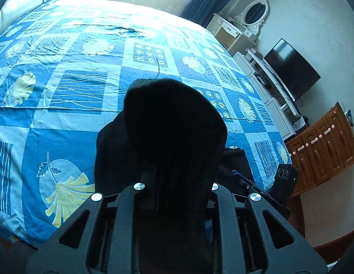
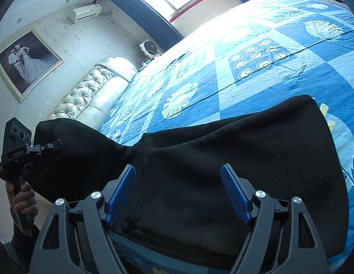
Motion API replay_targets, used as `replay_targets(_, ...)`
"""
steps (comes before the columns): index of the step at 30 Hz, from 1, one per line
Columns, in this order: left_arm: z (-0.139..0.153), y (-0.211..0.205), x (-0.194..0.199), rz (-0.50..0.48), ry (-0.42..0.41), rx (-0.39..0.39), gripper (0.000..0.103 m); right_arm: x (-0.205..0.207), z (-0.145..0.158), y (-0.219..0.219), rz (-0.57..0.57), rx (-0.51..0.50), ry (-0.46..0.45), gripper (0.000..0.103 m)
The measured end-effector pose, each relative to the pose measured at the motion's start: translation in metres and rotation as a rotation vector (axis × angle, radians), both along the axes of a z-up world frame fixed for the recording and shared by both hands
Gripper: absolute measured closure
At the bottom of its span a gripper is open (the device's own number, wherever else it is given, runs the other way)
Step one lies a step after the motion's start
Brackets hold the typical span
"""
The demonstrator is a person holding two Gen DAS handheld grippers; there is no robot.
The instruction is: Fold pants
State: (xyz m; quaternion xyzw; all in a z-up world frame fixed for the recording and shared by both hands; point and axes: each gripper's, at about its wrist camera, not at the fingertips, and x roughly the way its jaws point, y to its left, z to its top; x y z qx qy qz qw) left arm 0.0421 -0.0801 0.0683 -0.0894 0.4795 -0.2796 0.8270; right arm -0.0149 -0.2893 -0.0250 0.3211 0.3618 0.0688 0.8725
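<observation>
Pants [image 2: 234, 159] lie long-ways across the near side of my bed [image 2: 268, 52], black on the blue sheet. In the right wrist view they run from the right side out to the left, where one end is lifted up off the bed. My left gripper [image 2: 54, 145] is pinched shut on that lifted end. My right gripper [image 2: 178, 191] is wide open, its blue fingers [image 2: 121, 194] on both sides of the near edge of the cloth. Past the pants, the bed has lots of bare sheet.
</observation>
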Motion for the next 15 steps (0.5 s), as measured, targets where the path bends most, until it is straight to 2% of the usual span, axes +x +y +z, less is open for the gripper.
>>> replay_targets(3, -0.007, -0.034, -0.004, -0.042, -0.008, 0.038, 0.085, -0.006, 0.003, -0.012, -0.055, -0.043, 0.023, 0.026)
replay_targets(8, -0.020, -0.078, -0.003, -0.069, 0.008, 0.061, 0.085, -0.018, 0.009, -0.037, -0.121, -0.028, 0.009, 0.026)
replay_targets(15, -0.046, -0.140, -0.007, -0.075, -0.033, 0.199, 0.085, -0.027, 0.027, -0.061, -0.188, -0.021, -0.030, 0.026)
